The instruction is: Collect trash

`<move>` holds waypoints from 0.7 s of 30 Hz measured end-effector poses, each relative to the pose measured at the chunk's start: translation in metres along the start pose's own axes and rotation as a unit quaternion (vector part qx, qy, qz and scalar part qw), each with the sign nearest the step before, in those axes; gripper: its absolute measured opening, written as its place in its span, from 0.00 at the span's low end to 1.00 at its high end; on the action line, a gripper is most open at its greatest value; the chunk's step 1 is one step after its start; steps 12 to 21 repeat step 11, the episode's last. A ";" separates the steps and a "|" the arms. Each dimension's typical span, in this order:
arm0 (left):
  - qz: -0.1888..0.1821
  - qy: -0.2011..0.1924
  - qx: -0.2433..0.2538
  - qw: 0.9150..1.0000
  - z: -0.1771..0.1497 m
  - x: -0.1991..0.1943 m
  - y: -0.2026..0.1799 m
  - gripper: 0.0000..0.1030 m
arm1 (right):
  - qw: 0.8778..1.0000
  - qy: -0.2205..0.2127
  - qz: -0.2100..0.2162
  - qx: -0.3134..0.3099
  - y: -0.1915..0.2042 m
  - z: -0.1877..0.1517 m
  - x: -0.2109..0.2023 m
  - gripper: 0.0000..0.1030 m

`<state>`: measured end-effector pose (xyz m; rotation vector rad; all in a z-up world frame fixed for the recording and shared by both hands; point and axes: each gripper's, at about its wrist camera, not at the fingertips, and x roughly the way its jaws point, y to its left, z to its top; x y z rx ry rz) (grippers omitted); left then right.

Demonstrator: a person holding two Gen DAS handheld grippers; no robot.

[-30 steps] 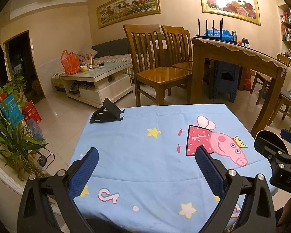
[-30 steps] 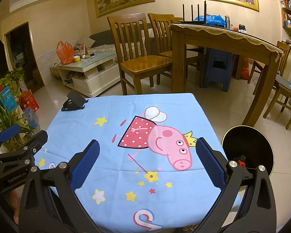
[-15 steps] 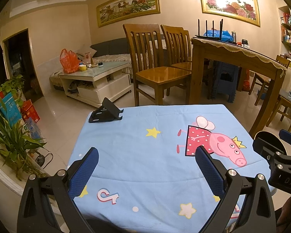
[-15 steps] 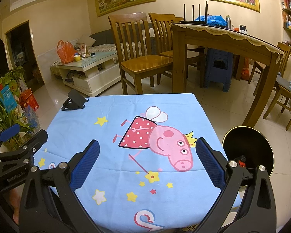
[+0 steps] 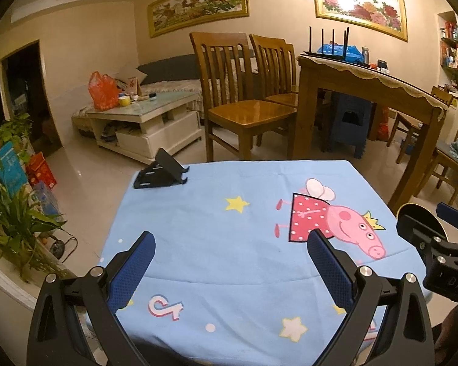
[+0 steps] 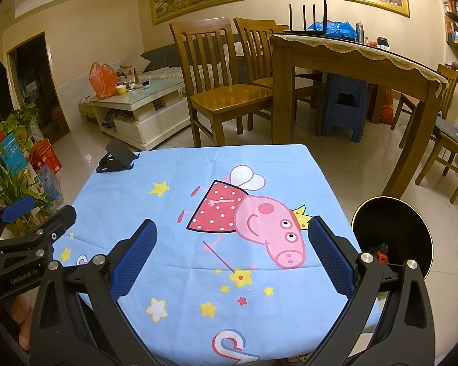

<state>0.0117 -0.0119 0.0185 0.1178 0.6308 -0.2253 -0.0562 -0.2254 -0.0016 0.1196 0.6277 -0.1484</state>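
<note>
- Sitting in the bin (image 6: 392,238) on the floor, just right of the table (image 6: 180,213), some trash (image 6: 381,248) shows; none shows on the cloth.
- Right gripper (image 6: 232,253) and left gripper (image 5: 227,267) both hover wide apart, empty.
- Risk, in my judgement: mistaking the black stand (image 5: 158,174) for trash, or knocking the bin.

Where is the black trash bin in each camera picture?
Left wrist view: the black trash bin peeks out at the far right edge, mostly hidden behind the right gripper.
Right wrist view: it stands on the floor at lower right, beside the table.
Shared landmark: the black phone stand on the blue tablecloth's far left corner.
</note>
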 end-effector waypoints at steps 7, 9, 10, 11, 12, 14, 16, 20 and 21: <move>0.028 -0.003 0.011 1.000 -0.001 0.001 -0.001 0.93 | 1.000 0.004 0.003 -0.002 0.001 -0.002 0.002 0.95; 0.029 -0.002 0.012 1.000 -0.002 0.001 0.000 0.93 | 1.000 0.004 0.003 -0.002 0.000 -0.001 0.002 0.95; 0.029 -0.003 0.012 1.000 -0.002 0.001 -0.001 0.93 | 1.000 0.004 0.003 -0.002 0.001 -0.002 0.002 0.95; 0.030 -0.004 0.013 0.999 -0.002 0.001 -0.001 0.93 | 1.000 0.004 0.003 -0.002 0.001 -0.002 0.002 0.95; 0.030 -0.004 0.013 0.999 -0.002 0.001 -0.001 0.93 | 1.000 0.004 0.003 -0.002 0.001 -0.002 0.002 0.95; 0.030 -0.004 0.013 0.999 -0.002 0.001 -0.001 0.93 | 1.000 0.004 0.003 -0.002 0.001 -0.002 0.002 0.95; 0.030 -0.004 0.013 0.999 -0.002 0.001 -0.001 0.93 | 1.000 0.004 0.003 -0.002 0.001 -0.002 0.002 0.95; 0.030 -0.004 0.013 0.999 -0.002 0.001 -0.001 0.93 | 1.000 0.004 0.003 -0.002 0.001 -0.002 0.002 0.95; 0.030 -0.004 0.013 0.999 -0.002 0.001 -0.001 0.93 | 1.000 0.004 0.003 -0.002 0.001 -0.002 0.002 0.95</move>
